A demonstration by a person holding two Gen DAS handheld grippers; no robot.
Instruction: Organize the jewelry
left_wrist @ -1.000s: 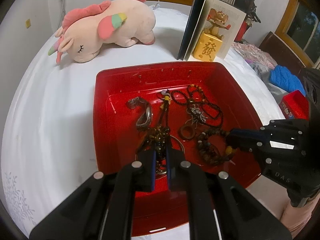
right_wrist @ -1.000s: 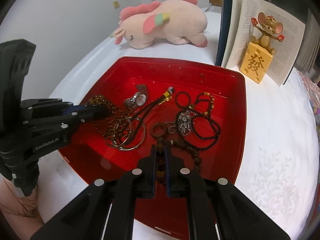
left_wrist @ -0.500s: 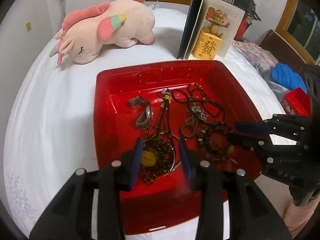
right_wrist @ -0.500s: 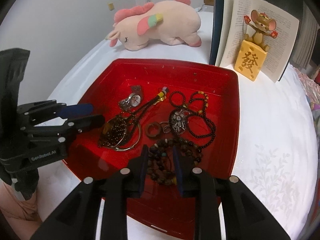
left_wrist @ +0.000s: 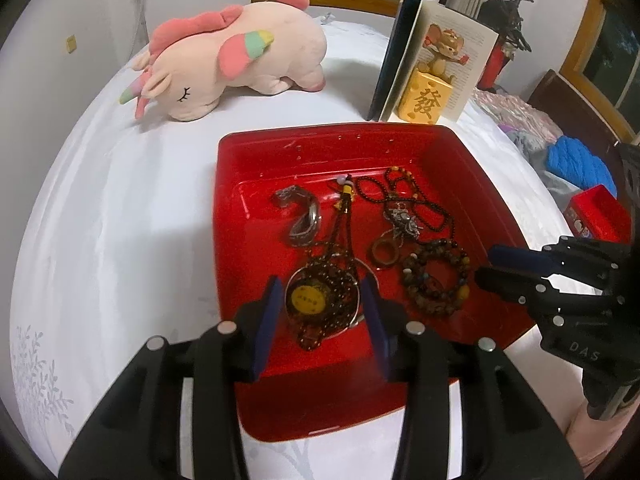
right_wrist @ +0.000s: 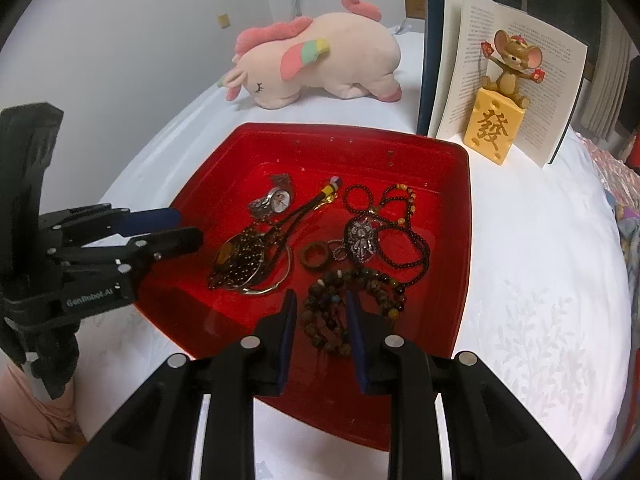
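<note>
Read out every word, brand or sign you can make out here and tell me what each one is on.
"發": on the front of the yellow block under the mouse figurine.
"GenRobot.AI": on the body of the left hand-held gripper.
"DAS": on the body of the right hand-held gripper; any further letters are cut off.
Open book pages: print too small to read.
Yellow pendant disc: marks too blurred to read.

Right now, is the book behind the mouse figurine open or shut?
Open. The book stands upright on the bed with its pages fanned apart, printed text facing the mouse figurine in front of it.
</note>
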